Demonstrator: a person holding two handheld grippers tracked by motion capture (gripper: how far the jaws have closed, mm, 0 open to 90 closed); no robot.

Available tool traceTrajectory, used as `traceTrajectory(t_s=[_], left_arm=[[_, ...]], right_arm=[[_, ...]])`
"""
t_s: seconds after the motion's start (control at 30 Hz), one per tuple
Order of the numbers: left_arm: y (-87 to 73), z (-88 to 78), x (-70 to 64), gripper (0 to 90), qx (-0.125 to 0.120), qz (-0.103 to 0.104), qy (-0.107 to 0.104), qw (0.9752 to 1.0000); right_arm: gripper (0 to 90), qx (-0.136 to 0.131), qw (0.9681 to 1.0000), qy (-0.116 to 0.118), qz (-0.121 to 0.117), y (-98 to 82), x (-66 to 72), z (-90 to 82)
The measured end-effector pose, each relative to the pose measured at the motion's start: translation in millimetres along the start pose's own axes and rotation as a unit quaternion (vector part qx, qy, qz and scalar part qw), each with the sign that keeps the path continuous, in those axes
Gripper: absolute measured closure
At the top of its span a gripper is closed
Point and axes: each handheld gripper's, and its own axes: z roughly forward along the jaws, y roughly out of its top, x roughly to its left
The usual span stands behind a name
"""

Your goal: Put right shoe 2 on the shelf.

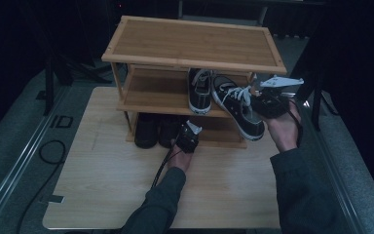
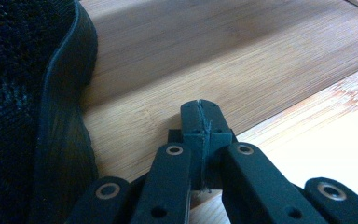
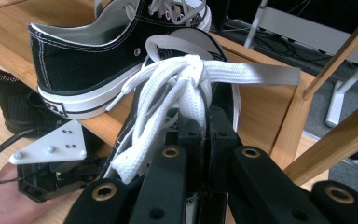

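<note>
A three-tier bamboo shoe rack [image 1: 195,44] stands on the table. One black canvas sneaker with white laces [image 1: 199,92] [image 3: 84,60] rests on the middle shelf. Its twin [image 1: 238,114] hangs tilted over that shelf's front edge, and my right gripper [image 1: 252,101] [image 3: 204,119] is shut on its upper beside the knotted laces [image 3: 186,79]. My left gripper [image 1: 192,126] [image 2: 200,112] is shut and holds nothing. Its tip lies on the bottom shelf [image 2: 214,56], just right of a black knit shoe [image 2: 23,116].
Two black shoes [image 1: 146,130] [image 1: 168,130] sit on the left of the bottom shelf. The rack's top tier is bare. Light table surface [image 1: 117,185] stretches in front of the rack. The left gripper's grey plate [image 3: 51,144] lies below the held sneaker.
</note>
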Motion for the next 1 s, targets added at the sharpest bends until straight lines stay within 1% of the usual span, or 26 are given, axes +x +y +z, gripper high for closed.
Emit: traceTrajectory(t_s=[0.1, 0.2, 0.23, 0.33, 0.4, 0.47, 0.53, 0.57, 0.73, 1.0], left_arm=[[0.0, -0.1, -0.3, 89.8, 0.001, 0.001, 0.001, 1.0], [0.0, 0.0, -0.1, 89.8, 0.001, 0.001, 0.001, 1.0], [0.0, 0.0, -0.2, 89.8, 0.0, 0.0, 0.001, 1.0], [0.0, 0.0, -0.2, 89.8, 0.001, 0.001, 0.001, 1.0], [-0.1, -0.1, -0.4, 89.8, 0.001, 0.001, 0.001, 1.0], [-0.2, 0.4, -1.1, 89.8, -0.004, -0.004, 0.002, 1.0], [-0.2, 0.2, -1.2, 89.8, -0.003, -0.004, 0.001, 1.0], [-0.3, 0.3, -1.1, 89.9, -0.004, -0.005, 0.001, 1.0], [-0.3, 0.3, -1.1, 89.8, -0.004, -0.006, 0.001, 1.0], [-0.3, 0.3, -1.3, 89.8, -0.003, -0.004, 0.002, 1.0]], right_arm=[[87.2, -0.003, 0.9999, 0.001, 0.01, -2.8, -2.2, 0.3], [87.1, 0.0, 0.9999, -0.002, 0.017, -3.2, -2.3, 3.1], [87.1, -0.002, 0.9998, 0.001, 0.021, -2.6, -2.7, 3.4], [87.0, -0.002, 0.9998, -0.004, 0.017, -1.5, -0.5, 6.4], [86.1, 0.0, 0.9998, 0.001, 0.019, -1.4, -2.4, 6.8], [83.2, 0.012, 0.9995, 0.019, 0.024, -1.8, -7.4, 7.8], [81.5, 0.018, 0.9991, 0.021, 0.03, -1.6, -13.5, 7.6], [80.1, 0.018, 0.9987, 0.032, 0.035, -1.4, -16.3, 6.8], [75.7, 0.019, 0.9989, 0.036, 0.023, 1.7, -16.5, 0.8], [76.3, 0.002, 0.9991, 0.04, 0.011, 9.3, -18.8, -17.8]])
